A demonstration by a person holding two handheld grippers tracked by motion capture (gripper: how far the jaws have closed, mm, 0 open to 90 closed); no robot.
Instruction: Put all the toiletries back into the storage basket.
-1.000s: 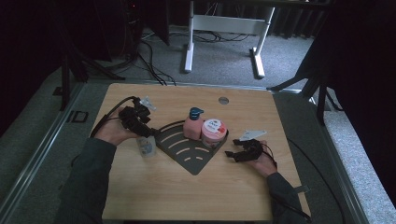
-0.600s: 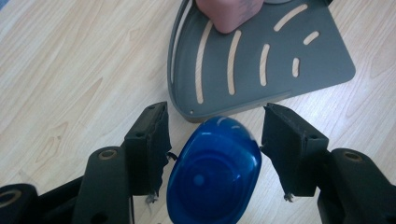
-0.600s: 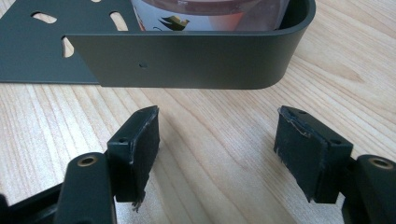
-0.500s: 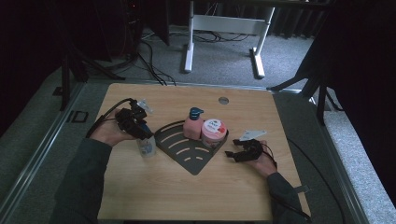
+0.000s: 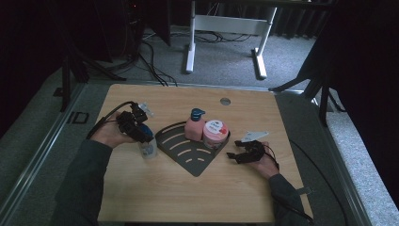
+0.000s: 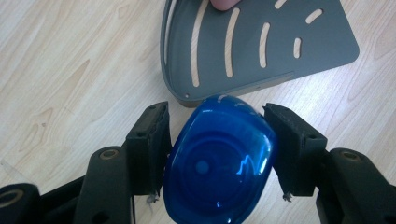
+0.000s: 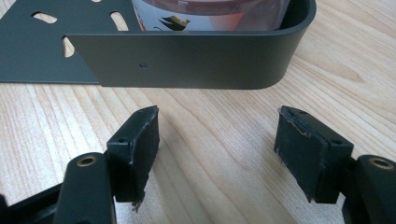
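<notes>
Dark slotted corner tray (image 5: 188, 157) — pink pump bottle (image 5: 194, 126) and pink-lidded jar (image 5: 215, 133) loaded; blue-capped clear bottle (image 6: 219, 158) pending, clamped in left gripper (image 6: 217, 149); right gripper (image 7: 217, 154) apart, empty.

1. The high view looks forward and down over the light wooden table (image 5: 188, 197).
2. Both gripper views sit close, sharing the dark grey slotted metal corner tray (image 6: 261, 42) (image 7: 187, 60).

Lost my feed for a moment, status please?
Left gripper clamped on blue bottle cap, beside rack. Right gripper open, empty, facing rack wall. Path clear.
</notes>
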